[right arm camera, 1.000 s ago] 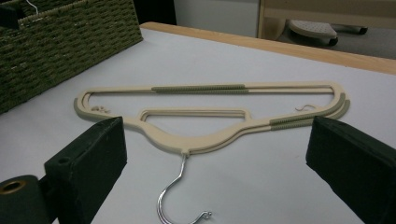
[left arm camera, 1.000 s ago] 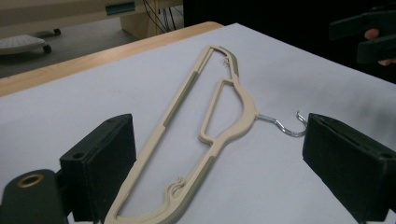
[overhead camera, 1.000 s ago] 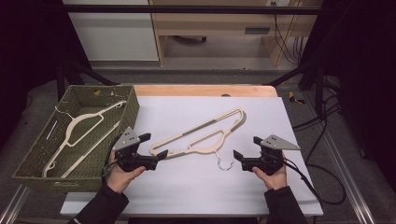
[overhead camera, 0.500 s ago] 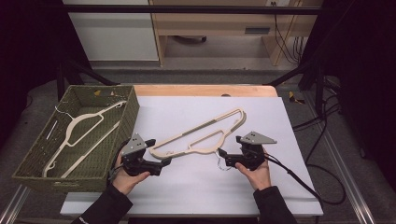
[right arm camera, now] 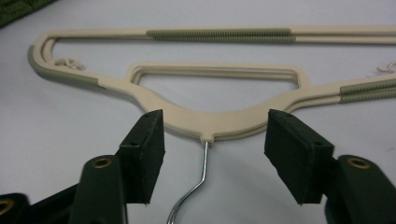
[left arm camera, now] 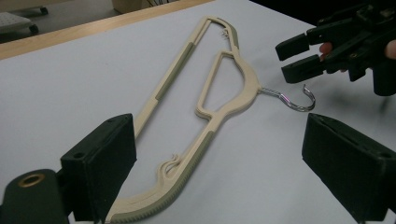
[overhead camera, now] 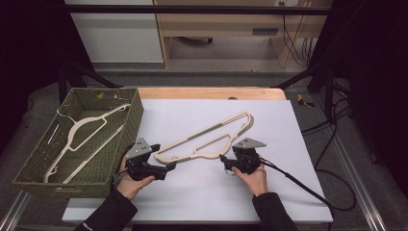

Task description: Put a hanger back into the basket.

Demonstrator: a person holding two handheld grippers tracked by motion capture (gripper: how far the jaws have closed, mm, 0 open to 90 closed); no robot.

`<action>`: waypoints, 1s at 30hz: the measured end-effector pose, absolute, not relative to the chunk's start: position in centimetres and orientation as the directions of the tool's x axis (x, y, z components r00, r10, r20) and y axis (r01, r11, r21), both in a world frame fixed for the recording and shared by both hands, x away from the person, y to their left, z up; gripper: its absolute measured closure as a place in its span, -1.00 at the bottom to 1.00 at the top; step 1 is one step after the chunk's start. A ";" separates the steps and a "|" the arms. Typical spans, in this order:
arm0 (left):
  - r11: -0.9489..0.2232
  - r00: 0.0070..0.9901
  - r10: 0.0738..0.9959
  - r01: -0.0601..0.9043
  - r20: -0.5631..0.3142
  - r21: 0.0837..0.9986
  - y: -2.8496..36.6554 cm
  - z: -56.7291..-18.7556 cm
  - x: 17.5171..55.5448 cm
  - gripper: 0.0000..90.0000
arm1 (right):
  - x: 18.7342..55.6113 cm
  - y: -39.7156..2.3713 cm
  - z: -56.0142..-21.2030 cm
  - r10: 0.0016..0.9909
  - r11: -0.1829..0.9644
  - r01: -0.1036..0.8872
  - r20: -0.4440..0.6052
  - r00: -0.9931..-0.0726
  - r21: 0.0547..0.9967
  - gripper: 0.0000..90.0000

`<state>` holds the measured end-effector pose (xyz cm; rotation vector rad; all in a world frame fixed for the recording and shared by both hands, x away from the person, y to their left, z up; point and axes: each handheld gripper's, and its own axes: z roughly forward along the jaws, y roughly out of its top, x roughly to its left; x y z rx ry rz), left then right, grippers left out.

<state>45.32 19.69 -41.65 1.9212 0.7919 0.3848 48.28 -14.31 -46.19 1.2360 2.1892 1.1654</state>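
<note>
Hanger's hook [right arm camera: 201,175] between right fingers [right arm camera: 145,140], untouched

In the right gripper view the cream hanger [right arm camera: 219,122] runs off the right edge, and the curl of its wire hook [right arm camera: 198,186] drops out at the bottom between the jaws of the right claw [right arm camera: 212,156]. In the left gripper view the hanger's near end slips behind a jaw of the left claw [left arm camera: 229,172]. In the high view the hook is too small to make out beside the right claw.

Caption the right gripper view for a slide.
Right tongs closing, not yet gripping, around the metal hook of the cream hanger.
</note>
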 end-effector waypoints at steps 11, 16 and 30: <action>-0.309 0.737 0.672 0.364 -0.068 0.879 19.6 -41.8 45.4 -0.77 | 48.9 -13.8 -47.9 0.841 0.314 0.586 0.068 -0.537 0.747 0.44; -0.314 0.739 0.671 0.364 -0.067 0.877 19.5 -41.9 45.4 -0.76 | 49.0 -13.7 -48.1 0.838 0.302 0.599 0.093 -0.538 0.741 0.62; -0.321 0.740 0.669 0.366 -0.064 0.874 19.3 -42.0 45.3 -0.75 | 49.1 -13.6 -48.3 0.838 0.272 0.624 0.138 -0.528 0.732 0.96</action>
